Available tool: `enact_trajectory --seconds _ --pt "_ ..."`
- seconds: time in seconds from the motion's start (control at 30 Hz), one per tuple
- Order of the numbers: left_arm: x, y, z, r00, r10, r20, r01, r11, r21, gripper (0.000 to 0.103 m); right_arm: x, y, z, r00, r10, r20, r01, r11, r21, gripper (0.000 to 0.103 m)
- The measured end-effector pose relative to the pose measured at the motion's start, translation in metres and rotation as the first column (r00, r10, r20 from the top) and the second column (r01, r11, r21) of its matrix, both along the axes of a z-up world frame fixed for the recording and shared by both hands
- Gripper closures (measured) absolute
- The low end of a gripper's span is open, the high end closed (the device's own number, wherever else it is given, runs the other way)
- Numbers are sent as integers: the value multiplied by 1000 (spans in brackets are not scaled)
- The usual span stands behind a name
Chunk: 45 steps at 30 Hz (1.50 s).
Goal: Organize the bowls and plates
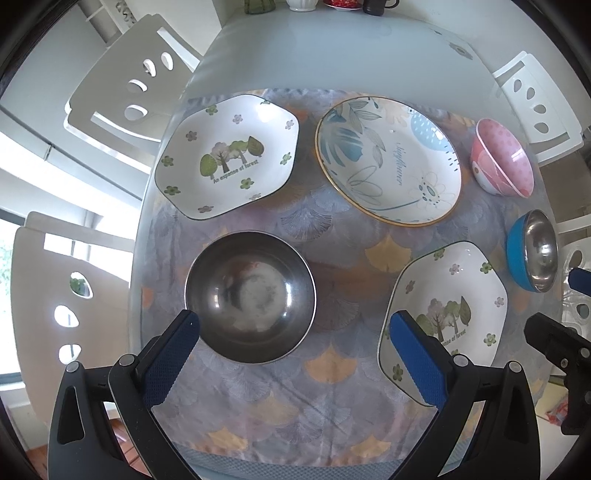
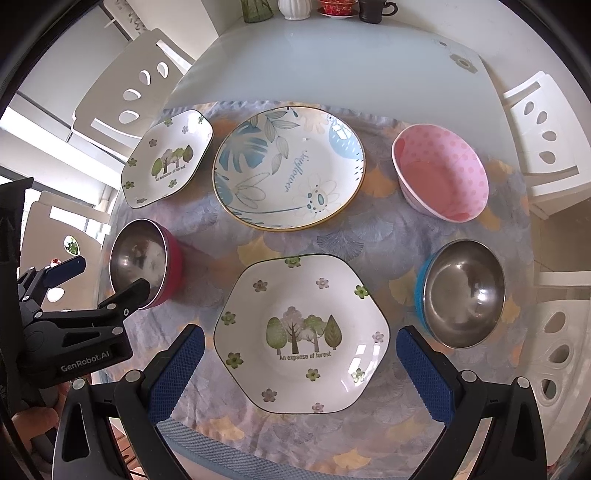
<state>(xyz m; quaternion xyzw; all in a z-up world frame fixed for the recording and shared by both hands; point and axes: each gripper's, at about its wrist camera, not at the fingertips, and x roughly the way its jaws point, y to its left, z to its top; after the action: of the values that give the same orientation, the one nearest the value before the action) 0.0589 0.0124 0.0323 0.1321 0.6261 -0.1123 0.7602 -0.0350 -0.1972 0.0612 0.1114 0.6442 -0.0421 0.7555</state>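
Note:
Six dishes lie apart on a patterned cloth. My left gripper is open and hovers just in front of a steel bowl with a red outside. My right gripper is open too, its fingers on either side of the near hexagonal forest plate without touching it. A second forest plate sits at the far left. A round blue-leaf plate lies in the far middle. At the far right is a pink bowl, with a blue steel bowl at the near right.
The glass table runs on beyond the cloth. At its far end stand a green glass, a white vase, a red cup and saucer and a dark cup. White chairs flank both sides.

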Motion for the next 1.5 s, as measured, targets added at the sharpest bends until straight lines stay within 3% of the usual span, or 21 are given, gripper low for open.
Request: enact_trajectory --seconds 0.43,0.77,0.9,1.03,1.2,1.5 --pt "12 -4 11 999 -12 48 11 1000 17 1 6 6 28 998 29 54 -29 1000 1 0" --pt "39 -6 22 997 39 67 -35 997 -64 1 38 -7 51 990 13 139 -17 999 31 0" --pt "59 -9 0 995 101 27 -98 991 -88 1 53 -32 16 990 -88 111 71 986 148 0" --pt "81 -15 -27 983 163 -82 -176 966 -190 1 60 -59 -35 970 -241 41 212 914 347 0" --pt "106 -26 -64 939 238 -249 -305 909 -284 1 73 -72 -73 944 -330 18 298 874 382 0" --pt "117 -61 -111 941 220 -257 -272 943 -191 1 80 -97 -130 917 -395 -51 384 843 376 0"
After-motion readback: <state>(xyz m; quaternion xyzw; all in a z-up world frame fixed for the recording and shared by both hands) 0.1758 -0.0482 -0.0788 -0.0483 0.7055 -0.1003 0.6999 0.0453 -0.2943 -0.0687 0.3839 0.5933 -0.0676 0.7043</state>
